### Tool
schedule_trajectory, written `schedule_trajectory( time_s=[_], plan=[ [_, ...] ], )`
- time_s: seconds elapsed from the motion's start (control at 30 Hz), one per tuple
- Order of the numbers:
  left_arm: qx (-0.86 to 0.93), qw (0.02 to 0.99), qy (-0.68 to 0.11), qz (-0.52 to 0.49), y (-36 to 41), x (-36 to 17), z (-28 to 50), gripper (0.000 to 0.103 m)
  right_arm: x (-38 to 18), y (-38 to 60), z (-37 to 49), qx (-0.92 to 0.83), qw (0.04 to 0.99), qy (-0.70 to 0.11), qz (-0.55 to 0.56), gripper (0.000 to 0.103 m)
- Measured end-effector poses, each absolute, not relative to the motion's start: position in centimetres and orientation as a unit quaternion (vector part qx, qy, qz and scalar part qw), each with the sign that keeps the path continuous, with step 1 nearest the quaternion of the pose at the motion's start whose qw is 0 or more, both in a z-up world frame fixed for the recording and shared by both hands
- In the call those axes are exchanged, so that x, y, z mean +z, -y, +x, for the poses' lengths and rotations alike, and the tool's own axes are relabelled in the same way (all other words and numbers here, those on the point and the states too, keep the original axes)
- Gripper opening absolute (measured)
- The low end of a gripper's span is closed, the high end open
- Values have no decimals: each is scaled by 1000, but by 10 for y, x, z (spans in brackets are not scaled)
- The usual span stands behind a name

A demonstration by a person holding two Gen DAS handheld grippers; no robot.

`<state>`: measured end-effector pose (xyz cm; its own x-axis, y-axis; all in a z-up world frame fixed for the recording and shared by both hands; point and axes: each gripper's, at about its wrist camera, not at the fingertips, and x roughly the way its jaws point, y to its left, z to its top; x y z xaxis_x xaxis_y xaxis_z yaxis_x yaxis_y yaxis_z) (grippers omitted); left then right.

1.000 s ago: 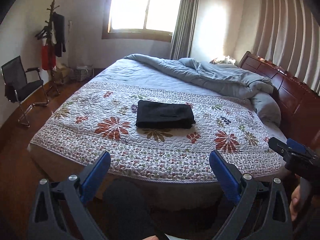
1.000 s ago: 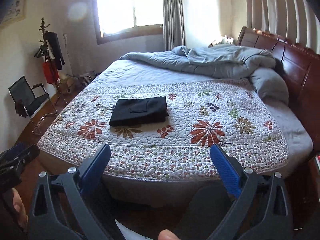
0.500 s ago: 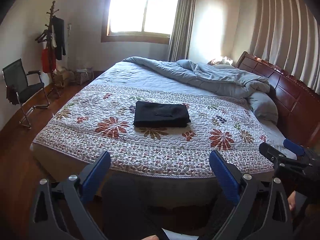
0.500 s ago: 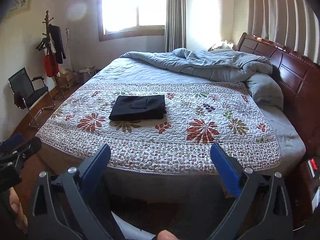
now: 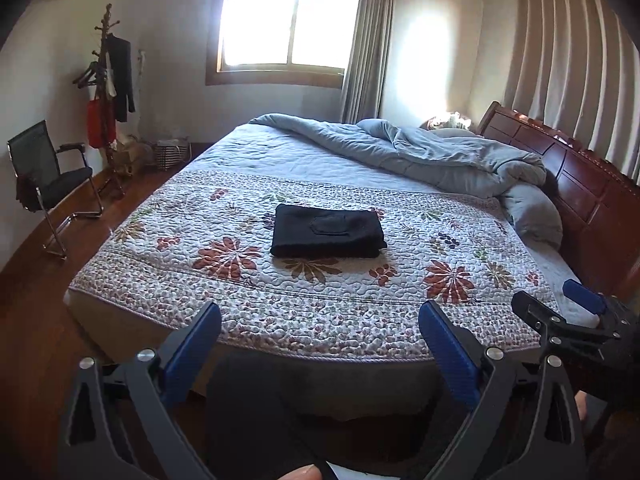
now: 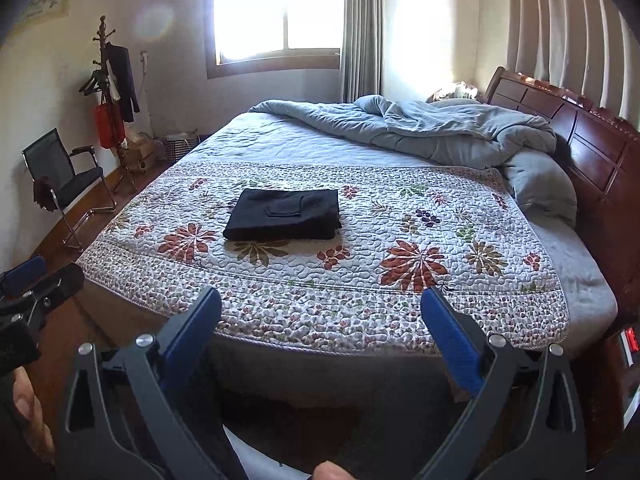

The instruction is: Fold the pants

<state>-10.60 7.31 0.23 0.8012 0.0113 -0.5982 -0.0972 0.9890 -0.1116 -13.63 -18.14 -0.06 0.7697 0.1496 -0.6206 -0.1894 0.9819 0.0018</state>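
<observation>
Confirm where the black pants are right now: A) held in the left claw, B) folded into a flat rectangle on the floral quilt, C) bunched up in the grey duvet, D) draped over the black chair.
B: the black pants lie as a neat folded rectangle on the floral quilt, while the left claw and right claw are both open and empty, short of the bed.
</observation>
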Motion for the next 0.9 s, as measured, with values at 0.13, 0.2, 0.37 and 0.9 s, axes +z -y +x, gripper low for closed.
schedule_trajectory(
  time_s=[0.13, 0.2, 0.37, 0.9],
  plan=[
    [22, 944, -320, -80, -77, 0, -101, 99, -2, 179, -131, 94, 938, -331, -28, 99],
    [27, 943, -321, -78, -77, -1, -98, 99, -3, 177, -127, 94, 937, -334, -30, 99],
    [37, 944, -319, -74, -78, -2, -96, 99, -7, 175, -123, 98, 934, -342, -26, 99],
    [51, 945, -318, -60, -83, -4, -79, 99, -11, 169, -107, 96, 933, -347, -25, 99]
  ],
)
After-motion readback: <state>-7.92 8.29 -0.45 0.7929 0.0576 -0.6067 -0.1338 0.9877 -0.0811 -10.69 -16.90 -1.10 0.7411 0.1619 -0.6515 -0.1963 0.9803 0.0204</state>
